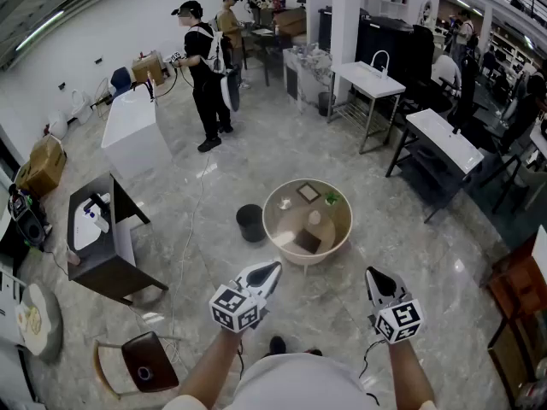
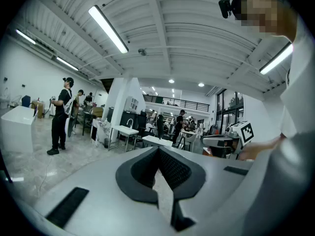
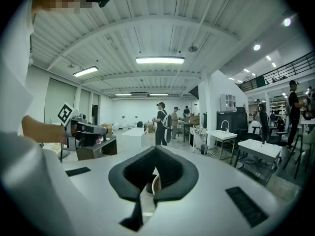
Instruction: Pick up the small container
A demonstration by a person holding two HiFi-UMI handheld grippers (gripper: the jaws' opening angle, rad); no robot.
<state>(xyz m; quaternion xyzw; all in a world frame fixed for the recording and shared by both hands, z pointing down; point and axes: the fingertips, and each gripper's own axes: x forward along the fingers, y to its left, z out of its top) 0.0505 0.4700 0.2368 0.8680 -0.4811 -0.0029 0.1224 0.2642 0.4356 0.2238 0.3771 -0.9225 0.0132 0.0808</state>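
Observation:
A round pale-wood table (image 1: 338,239) stands on the floor ahead of me. On it lie a small pale container (image 1: 314,217), a dark frame (image 1: 308,192), a small green plant (image 1: 332,199) and a dark square (image 1: 308,243). My left gripper (image 1: 273,269) is held level short of the table's near rim, shut and empty. My right gripper (image 1: 373,273) hangs to the right of it, also shut and empty. Neither touches anything. In the left gripper view the gripper (image 2: 158,149) has its pads together, as does the gripper (image 3: 155,149) in the right gripper view.
A black bin (image 1: 250,222) stands on the floor just left of the table. A dark side table (image 1: 107,267) and a brown stool (image 1: 144,361) are at my left. White desks (image 1: 444,139) stand at the right. People (image 1: 203,71) are farther back.

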